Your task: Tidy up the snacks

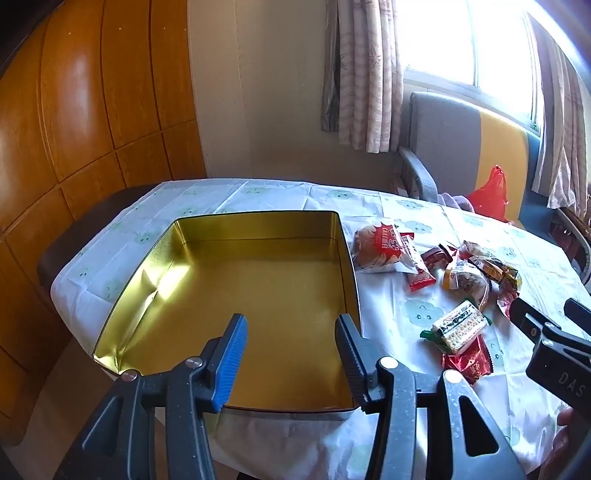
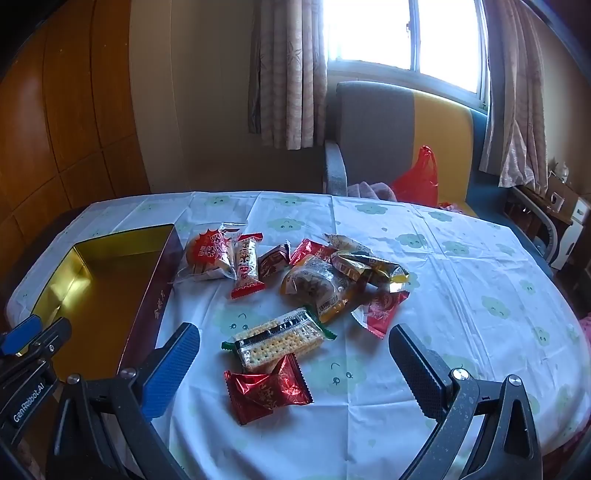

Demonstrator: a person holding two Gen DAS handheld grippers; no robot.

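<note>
Home: curtains (image 2: pixel 291 74), armchair (image 2: pixel 388 129), tablecloth (image 2: pixel 461 277)

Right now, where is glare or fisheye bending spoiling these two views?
Left wrist view: the window is blown out white, sunlight glares off the gold tin, and the wooden panels bow. Right wrist view: the window is overexposed too and the tablecloth edges curve.

One gold tin (image 1: pixel 258 295), about ten wrapped snacks (image 2: pixel 295 295) (overlapping, count unsure), two claws, one armchair (image 2: pixel 388 122)
</note>
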